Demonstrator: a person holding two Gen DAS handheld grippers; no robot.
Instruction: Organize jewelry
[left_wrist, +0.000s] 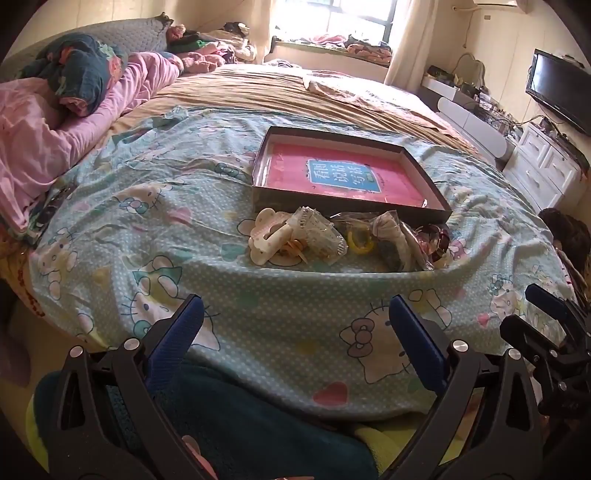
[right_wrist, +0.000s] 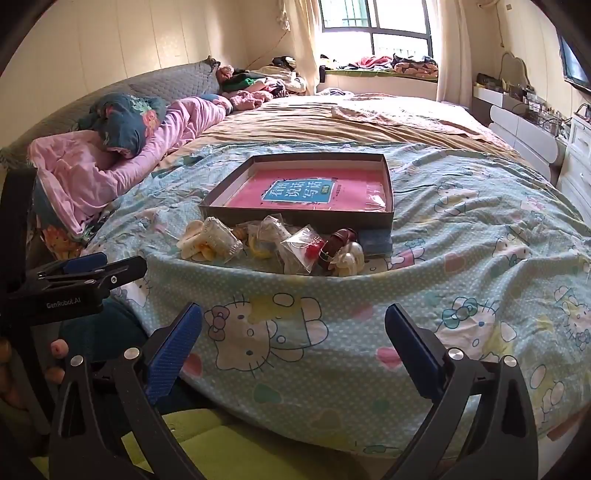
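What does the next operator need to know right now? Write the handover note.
Left gripper: open, empty, hovering over the bedspread.
Right gripper: open, empty, same.
Tray: on the bed, holding only a pink book.
Jewelry pile: hair clips and small bags, lying in front of the tray's near edge.
Done: nothing moved into the tray yet.
Left: pick up each piece and sort it.

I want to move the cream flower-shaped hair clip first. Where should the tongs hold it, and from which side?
Grip the cream hair clip across its long body, coming from above on the pile's left end, where only bedsheet borders it; the mesh-wrapped item crowds its right.
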